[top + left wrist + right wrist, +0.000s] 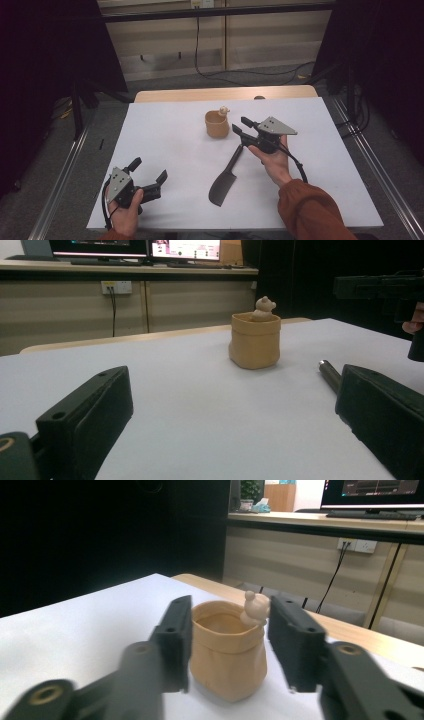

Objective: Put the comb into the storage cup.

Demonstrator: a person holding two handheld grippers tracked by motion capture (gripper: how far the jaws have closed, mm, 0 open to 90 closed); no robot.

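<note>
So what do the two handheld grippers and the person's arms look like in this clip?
Both the left gripper and the right gripper are black, each with two blocky jaws and a grey three-cornered plate with small holes on top. A black cable trails from each. In the gripper views the jaws look matte, with round screw holes. The right forearm wears a rust-orange sleeve, gathered at the cuff.

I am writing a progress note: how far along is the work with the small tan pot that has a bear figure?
Done: nothing looks moved yet; the soft tan pot with a small bear figure stands upright on the white table. In hand: the right gripper points at the pot, jaws apart, not yet around it. Left: gripping and moving it. The left gripper waits open; the black cleaver lies untouched.
</note>
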